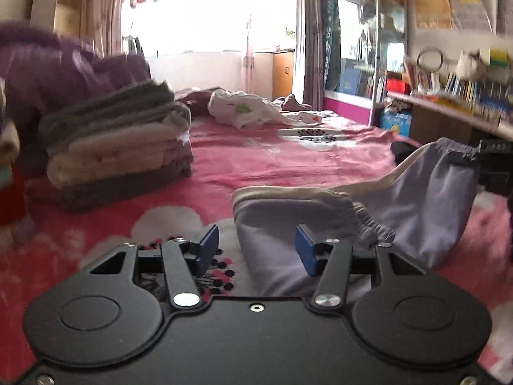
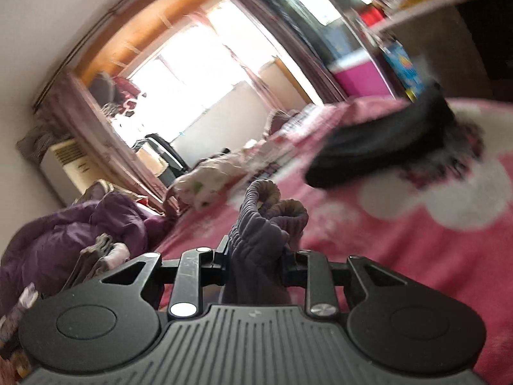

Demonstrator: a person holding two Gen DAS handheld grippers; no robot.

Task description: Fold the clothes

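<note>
A lavender garment [image 1: 320,211] with an elastic waistband lies on the pink bedspread [image 1: 288,160]. My left gripper [image 1: 256,240] is low over its near end, blue pads [image 1: 304,250] apart. The cloth lies between them, and the left pad stands clear of it. At the right edge of the left wrist view, my right gripper [image 1: 465,157] holds the garment's far corner raised off the bed. In the right wrist view, my right gripper [image 2: 256,253] is shut on the bunched lavender waistband [image 2: 263,218], which sticks up past the fingers.
A stack of folded clothes [image 1: 118,147] sits at the left, with a purple quilt [image 1: 64,70] behind it. A white garment [image 1: 243,109] lies crumpled farther up the bed. A black garment [image 2: 378,147] lies to the right. A desk and bookshelves [image 1: 449,106] run along the right side.
</note>
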